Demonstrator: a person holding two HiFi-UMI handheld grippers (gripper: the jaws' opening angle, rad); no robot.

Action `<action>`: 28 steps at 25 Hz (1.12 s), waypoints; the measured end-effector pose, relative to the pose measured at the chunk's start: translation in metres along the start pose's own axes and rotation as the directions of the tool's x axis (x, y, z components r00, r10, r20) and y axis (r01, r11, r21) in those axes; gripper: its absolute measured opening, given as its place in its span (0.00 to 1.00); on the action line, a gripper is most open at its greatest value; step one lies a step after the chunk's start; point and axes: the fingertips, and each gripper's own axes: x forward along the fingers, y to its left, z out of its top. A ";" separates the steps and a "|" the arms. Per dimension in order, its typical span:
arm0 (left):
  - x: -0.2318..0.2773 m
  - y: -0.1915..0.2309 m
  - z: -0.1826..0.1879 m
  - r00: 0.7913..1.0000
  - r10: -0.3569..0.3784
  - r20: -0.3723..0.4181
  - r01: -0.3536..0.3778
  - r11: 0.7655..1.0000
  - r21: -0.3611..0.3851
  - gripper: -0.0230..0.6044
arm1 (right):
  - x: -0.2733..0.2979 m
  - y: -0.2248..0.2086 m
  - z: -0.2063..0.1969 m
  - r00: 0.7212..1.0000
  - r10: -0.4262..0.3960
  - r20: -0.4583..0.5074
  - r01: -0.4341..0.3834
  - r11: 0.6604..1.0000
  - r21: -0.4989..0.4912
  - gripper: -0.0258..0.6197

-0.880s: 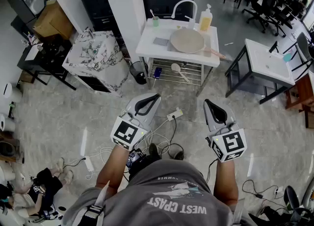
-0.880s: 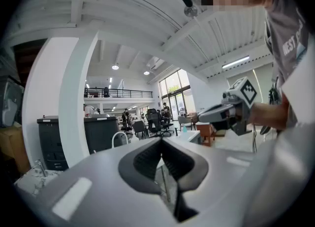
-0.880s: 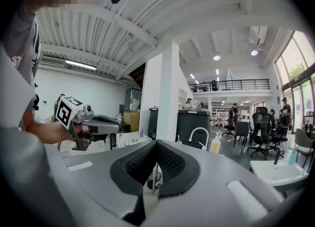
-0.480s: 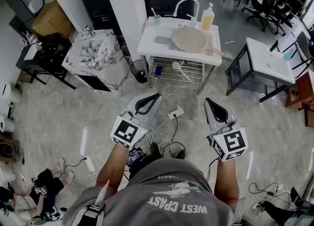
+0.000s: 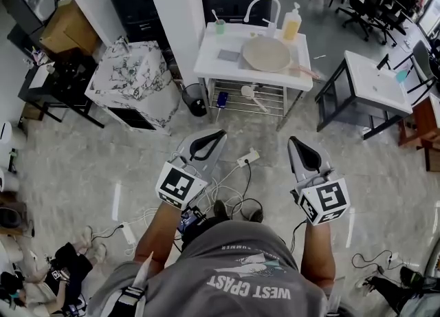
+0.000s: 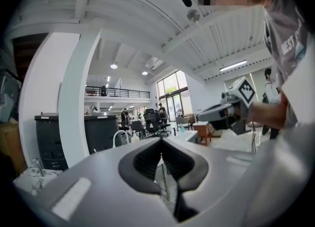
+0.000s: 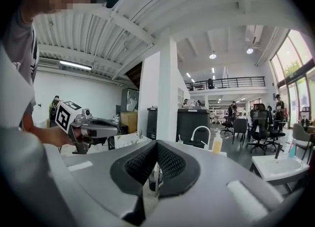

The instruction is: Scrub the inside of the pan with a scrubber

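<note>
A round beige pan lies on the white sink table far ahead of me in the head view. A grey square pad lies just left of it. Behind them stand a curved white faucet and a yellow soap bottle. My left gripper and right gripper hover side by side above the floor, well short of the table. Both are shut with nothing between the jaws. The left gripper view shows the left gripper with its tips together, and the right gripper looks the same in its own view.
A marbled cabinet and a white pillar stand left of the sink table. A second white basin table stands at the right. Cables and a power strip lie on the floor between me and the table. A ladle rests on the table's lower rack.
Both grippers keep the same shut pose side by side. The floor at the lower left has slid a little toward the bottom of the head view.
</note>
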 end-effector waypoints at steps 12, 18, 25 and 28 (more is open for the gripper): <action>-0.020 0.056 -0.010 0.998 -0.035 0.047 0.036 0.999 -0.029 0.04 | 0.037 0.021 0.016 0.997 -0.076 0.029 0.074 0.996 0.046 0.04; -0.017 0.067 -0.019 0.996 -0.067 0.059 0.070 0.996 -0.057 0.04 | 0.047 0.027 0.021 0.995 -0.101 0.008 0.101 0.994 0.033 0.04; -0.015 0.085 -0.031 0.997 -0.053 0.059 0.058 0.995 -0.077 0.04 | 0.067 0.022 0.020 0.994 -0.106 -0.001 0.106 0.994 0.030 0.04; -0.013 0.095 -0.032 0.998 -0.035 0.056 0.039 0.996 -0.080 0.04 | 0.078 0.017 0.022 0.996 -0.094 0.013 0.093 0.995 0.030 0.04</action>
